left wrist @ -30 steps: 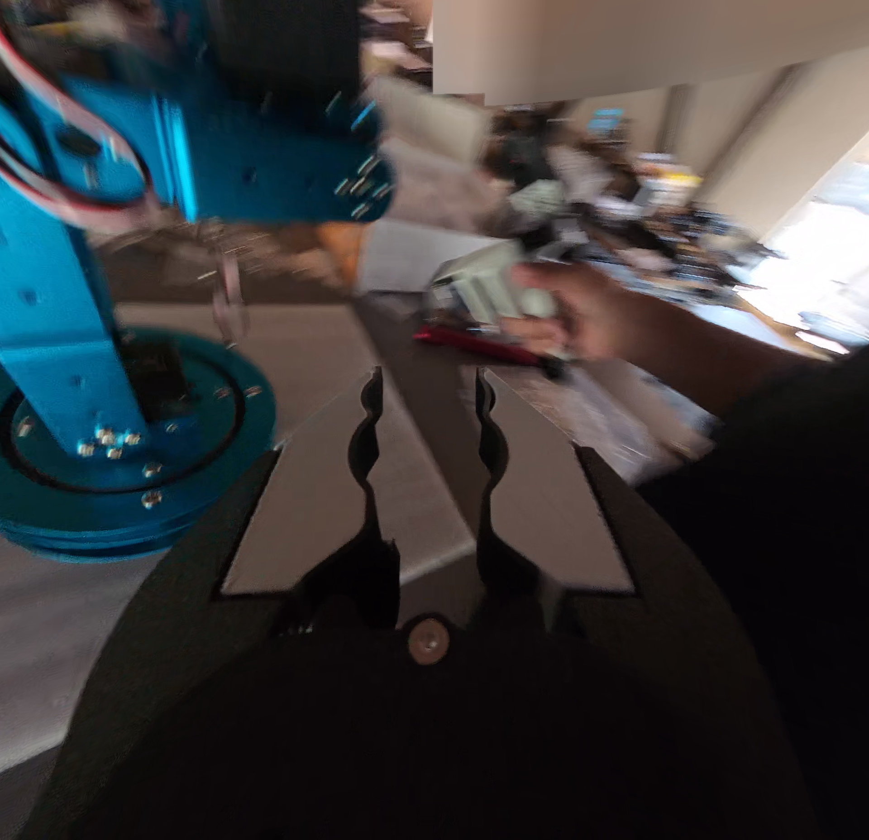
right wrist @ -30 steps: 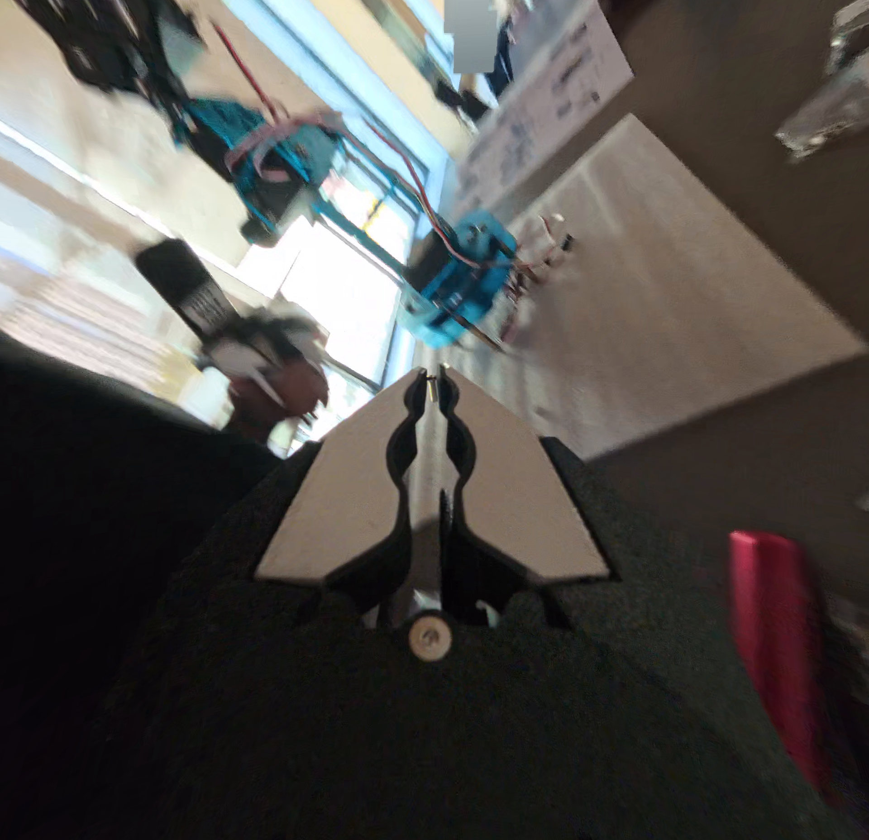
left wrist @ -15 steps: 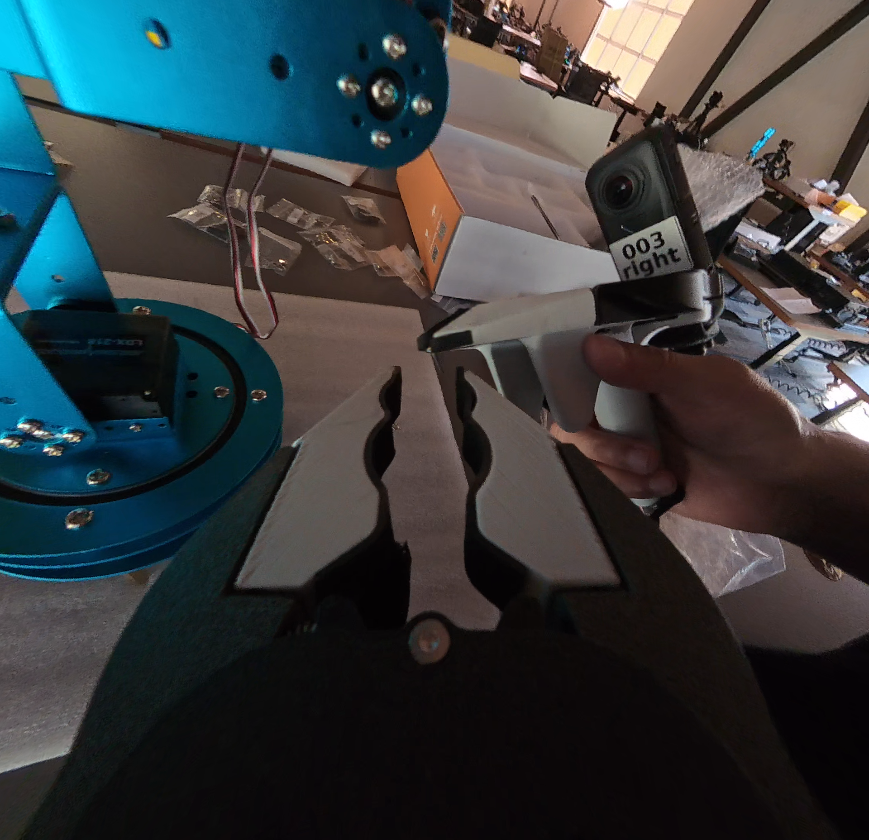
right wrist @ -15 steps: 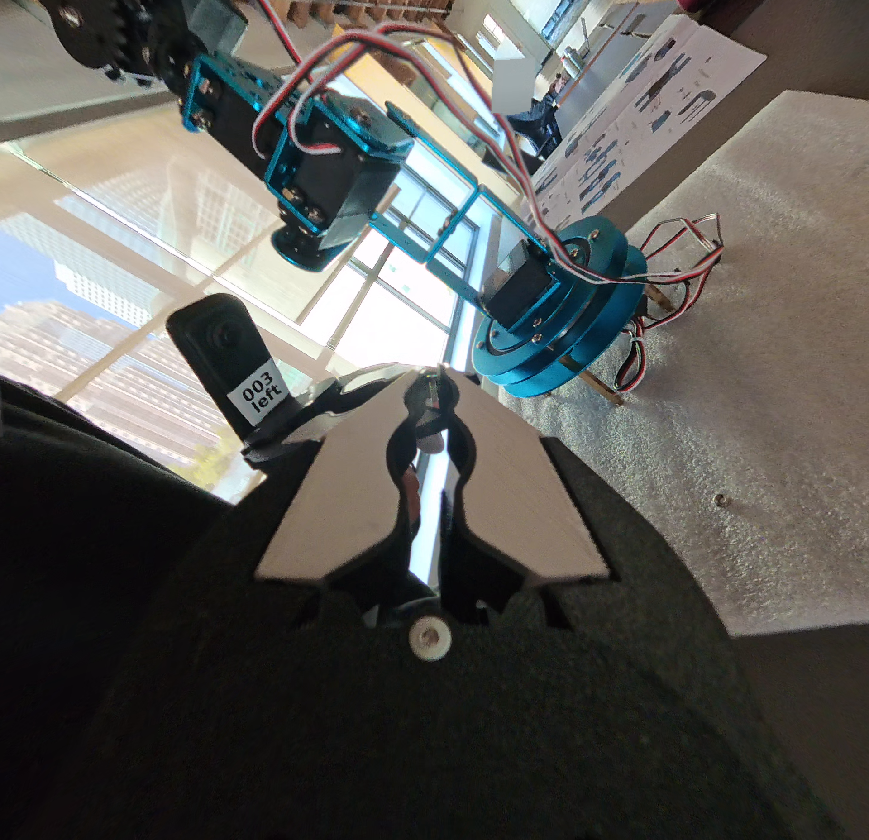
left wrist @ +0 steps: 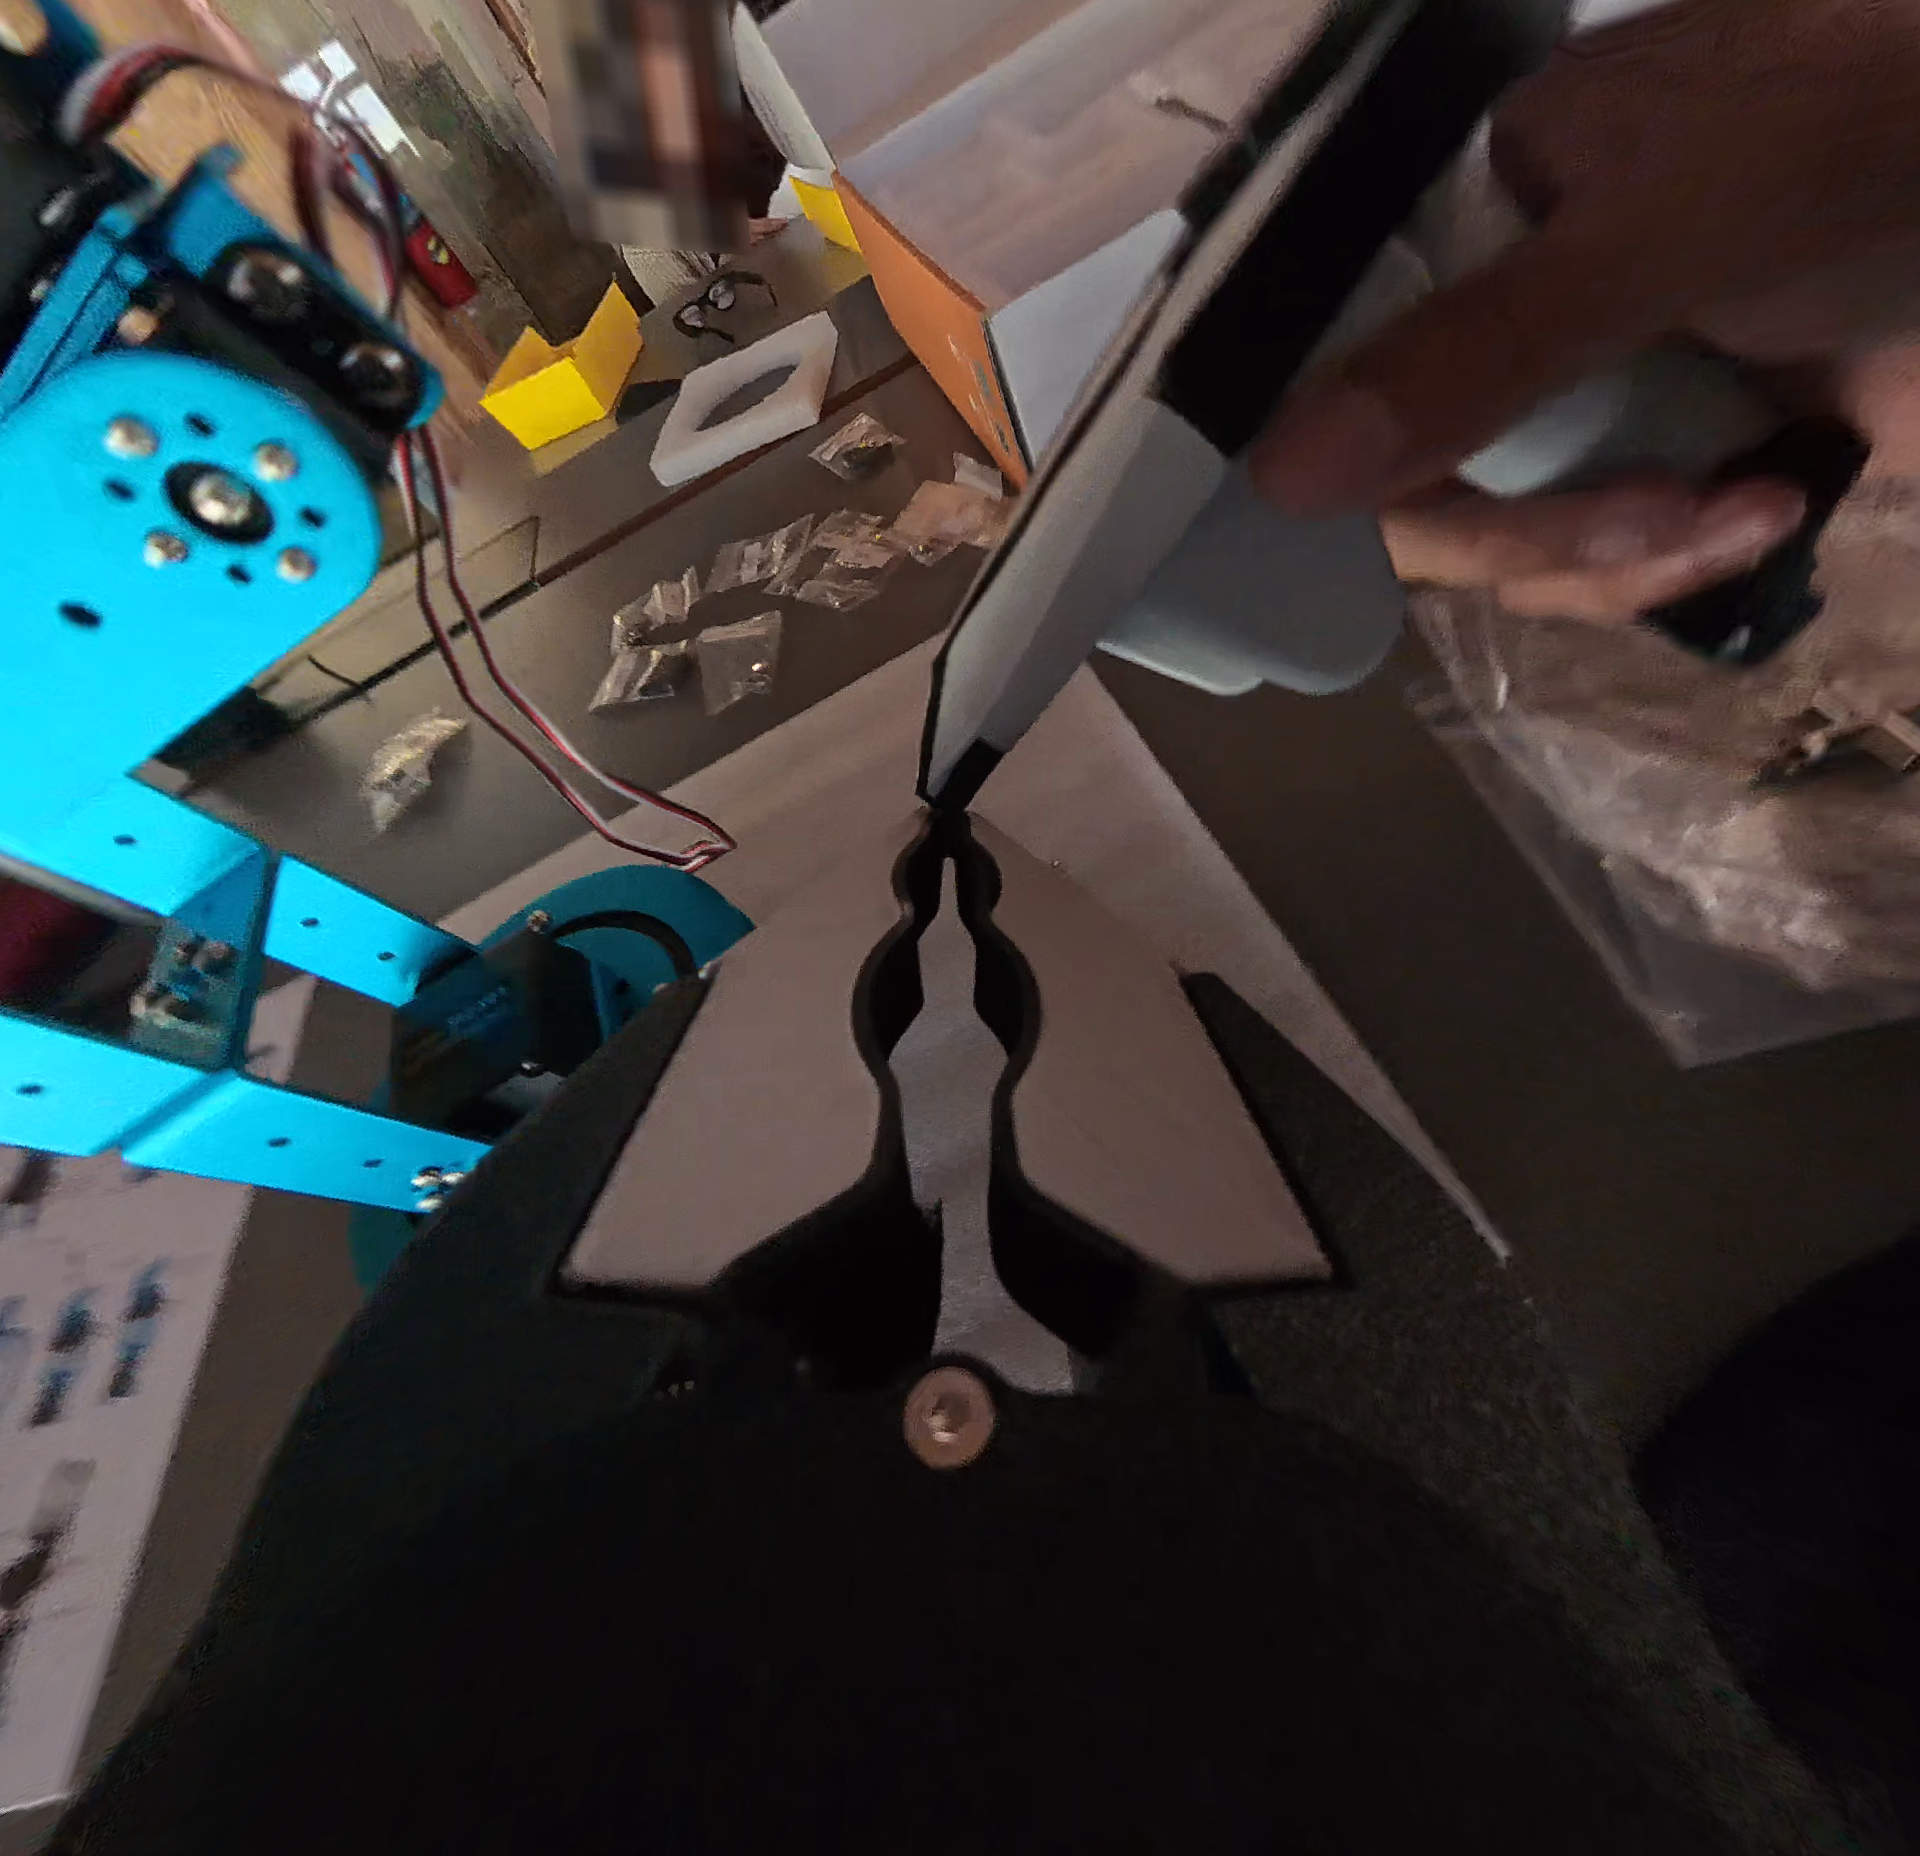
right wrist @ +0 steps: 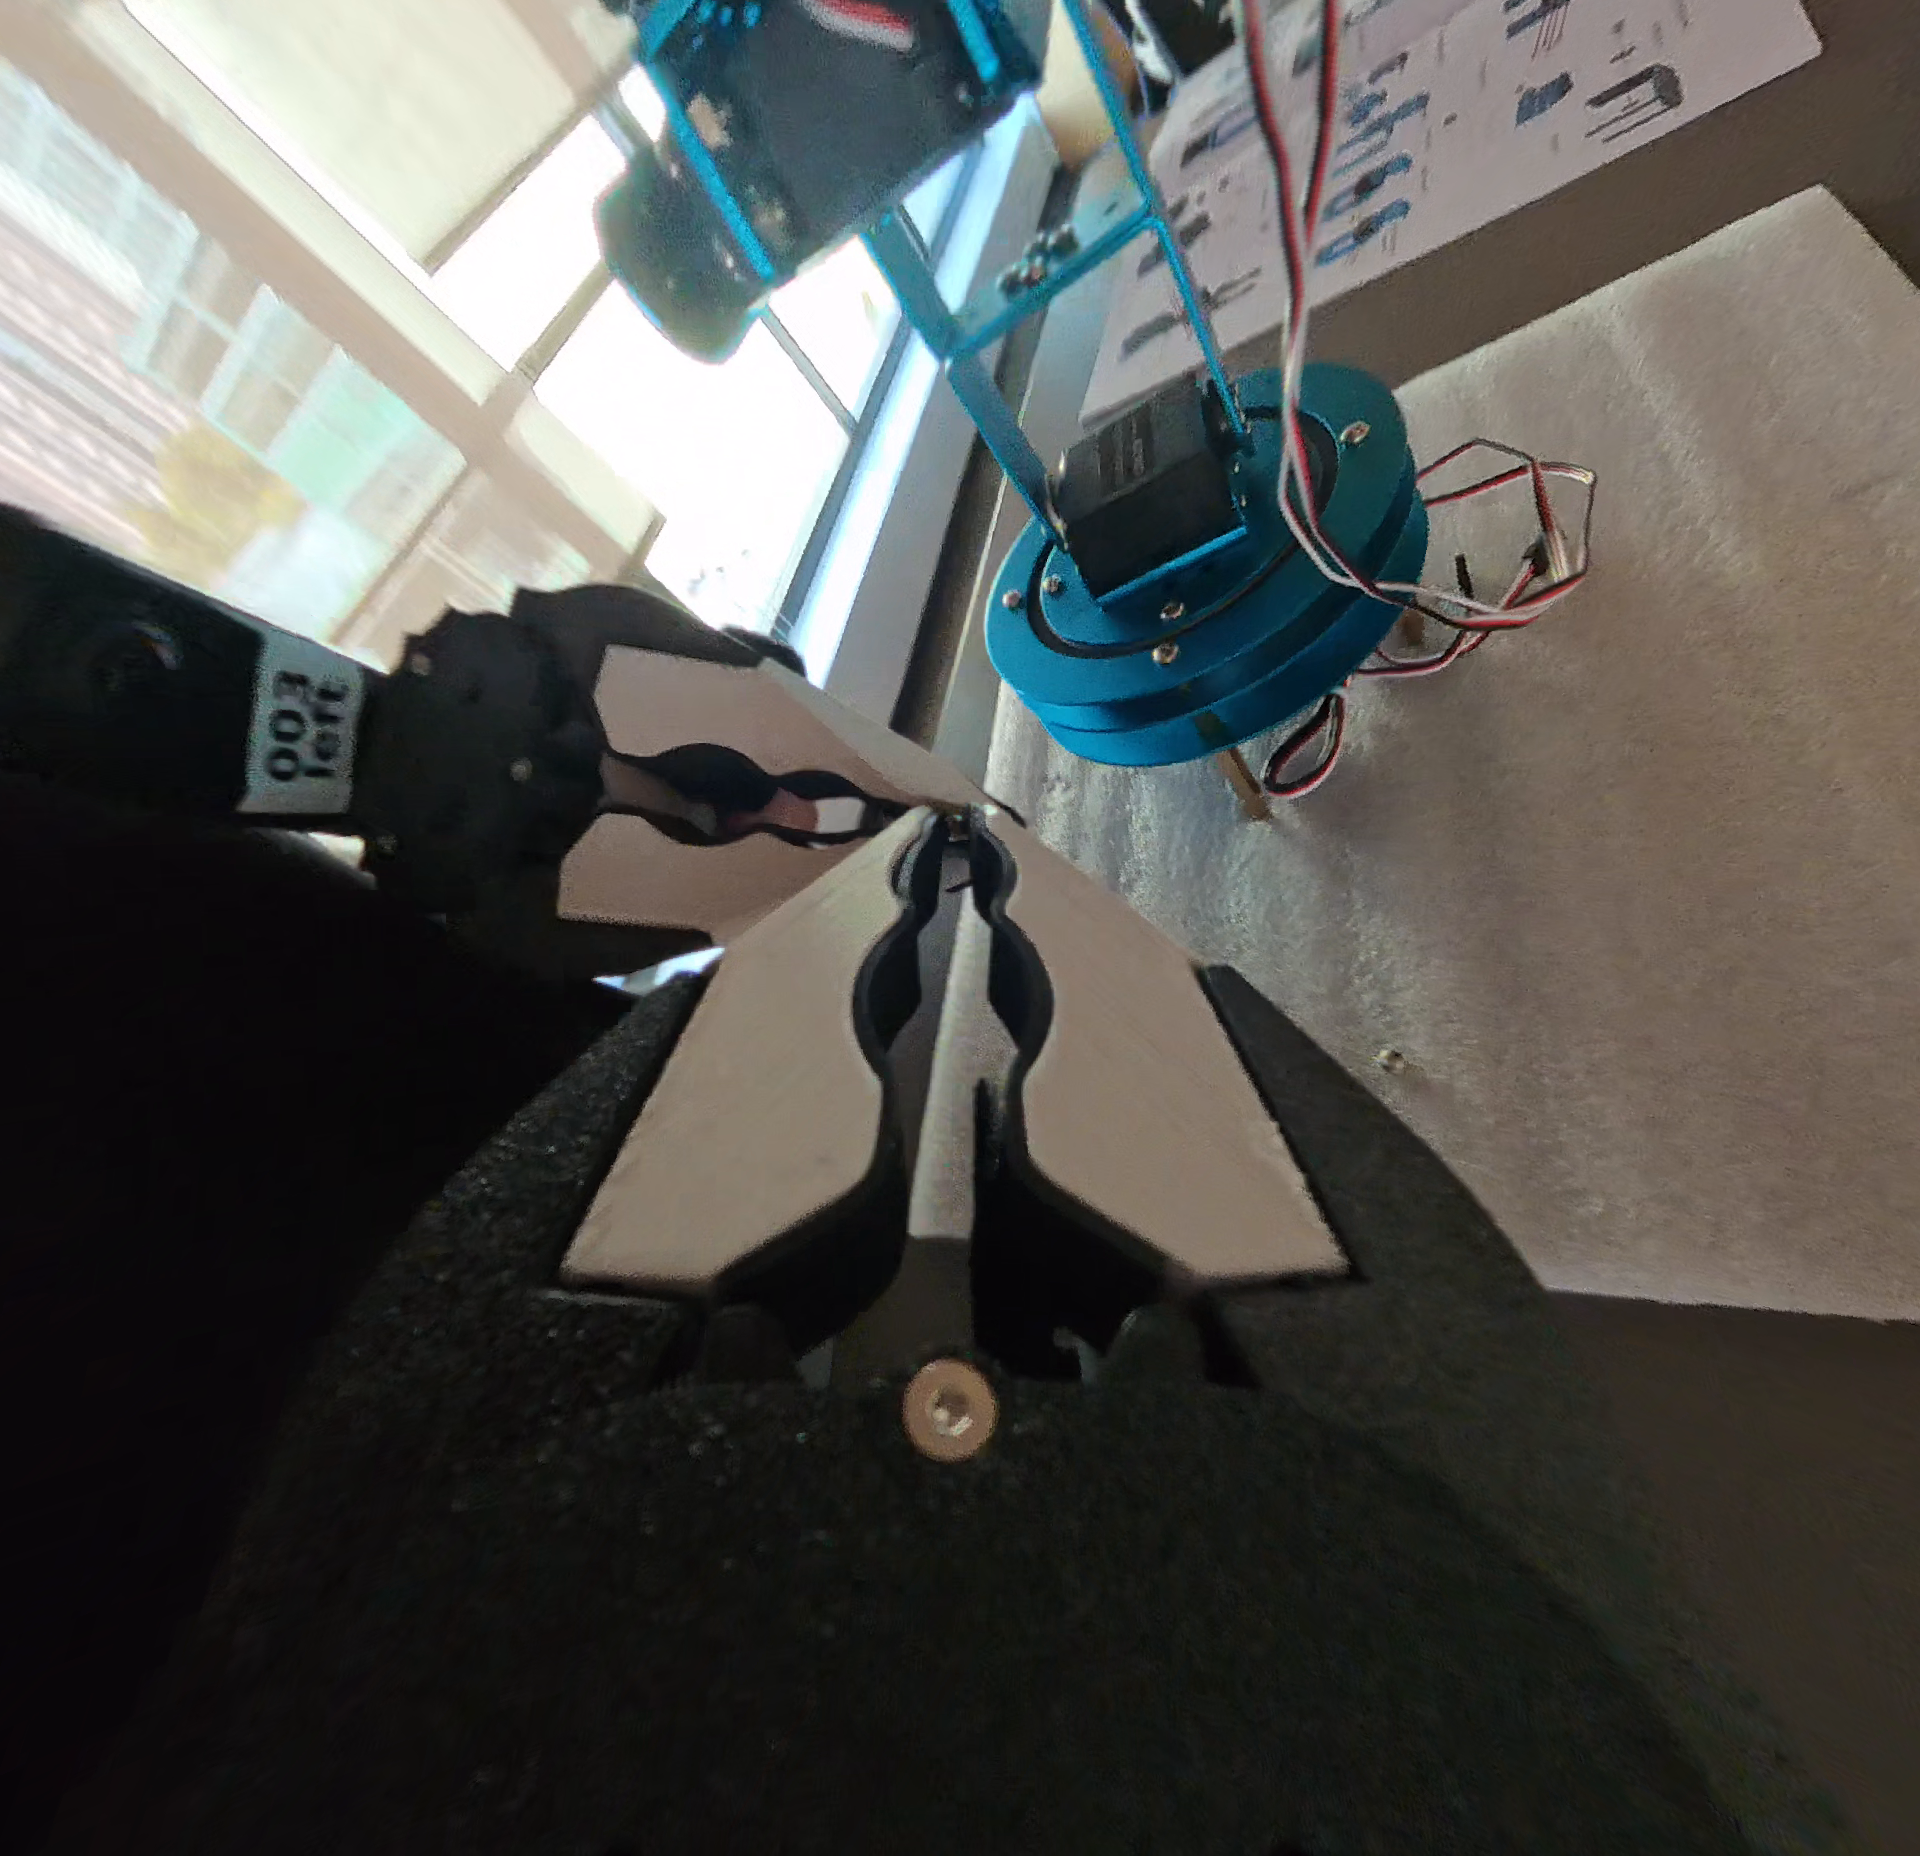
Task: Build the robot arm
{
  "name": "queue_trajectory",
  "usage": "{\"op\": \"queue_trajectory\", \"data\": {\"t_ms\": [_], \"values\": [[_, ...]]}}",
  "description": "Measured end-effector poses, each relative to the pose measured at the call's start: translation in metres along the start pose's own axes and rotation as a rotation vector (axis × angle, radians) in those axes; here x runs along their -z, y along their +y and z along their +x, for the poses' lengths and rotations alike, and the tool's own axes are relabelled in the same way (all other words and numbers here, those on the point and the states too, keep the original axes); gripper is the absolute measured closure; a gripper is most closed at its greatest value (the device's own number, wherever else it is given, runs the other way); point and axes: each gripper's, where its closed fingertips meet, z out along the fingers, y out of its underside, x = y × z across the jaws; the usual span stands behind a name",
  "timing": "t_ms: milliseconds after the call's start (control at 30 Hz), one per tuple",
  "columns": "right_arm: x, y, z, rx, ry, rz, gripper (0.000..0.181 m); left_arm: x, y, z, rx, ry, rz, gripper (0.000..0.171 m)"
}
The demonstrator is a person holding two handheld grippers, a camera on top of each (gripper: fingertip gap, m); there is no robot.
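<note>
My right gripper (right wrist: 954, 825) is shut on a tiny metal screw (right wrist: 954, 819) that sits at its very tips. My left gripper (left wrist: 943, 825) is shut, and its tips meet the right gripper's tips (left wrist: 951, 783) point to point. In the right wrist view the left gripper (right wrist: 961, 811) comes in from the left and touches the screw end. I cannot tell whether its pads pinch the screw. Both grippers hover over a pale foam mat (right wrist: 1558, 871). A blue metal robot arm kit (right wrist: 1195, 601) stands on the mat and also shows in the left wrist view (left wrist: 187, 559).
Red, black and white servo wires (right wrist: 1507, 559) trail from the blue base. A loose screw (right wrist: 1387, 1058) lies on the mat. Small clear parts bags (left wrist: 748, 601), a yellow box (left wrist: 561, 383), a white foam frame (left wrist: 748, 404), an orange-sided box (left wrist: 935, 320) and a printed sheet (right wrist: 1455, 123) lie around it.
My left gripper has shut from open and moved up until its tips meet the right gripper's tips. The right gripper stayed shut on the screw while both views swung round.
</note>
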Motion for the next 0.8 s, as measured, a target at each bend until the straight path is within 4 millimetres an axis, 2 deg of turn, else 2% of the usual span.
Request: {"op": "queue_trajectory", "data": {"t_ms": [200,333,467,533,600,667,733,800], "values": [[-0.005,0.007,0.003,0.079,0.049,-0.116,0.178,0.0,0.009,-0.004,-0.4,-0.096,-0.09,0.171],[-0.007,0.009,0.005,0.028,0.019,-0.118,0.179,0.0,0.012,-0.005,-0.583,-0.148,-0.109,0.171],[-0.002,-0.002,0.001,-0.104,-0.085,0.03,0.18,0.002,0.001,-0.01,-0.512,-0.153,-0.06,0.169],[0.002,-0.007,0.003,-0.131,-0.095,0.101,0.181,0.003,0.0,-0.014,-0.473,-0.152,-0.062,0.155],[0.008,-0.014,0.001,-0.125,-0.102,0.169,0.181,0.006,0.003,-0.018,-0.428,-0.154,-0.071,0.144],[0.009,-0.015,0.002,-0.092,-0.07,0.178,0.181,0.011,0.004,-0.019,-0.381,-0.143,-0.058,0.149],[0.011,-0.017,0.004,-0.064,-0.034,0.2,0.181,0.012,0.005,-0.016,-0.34,-0.11,-0.059,0.145],[0.01,-0.016,0.003,-0.026,-0.001,0.198,0.181,0.013,-0.004,-0.011,-0.289,-0.078,-0.029,0.144]]}}
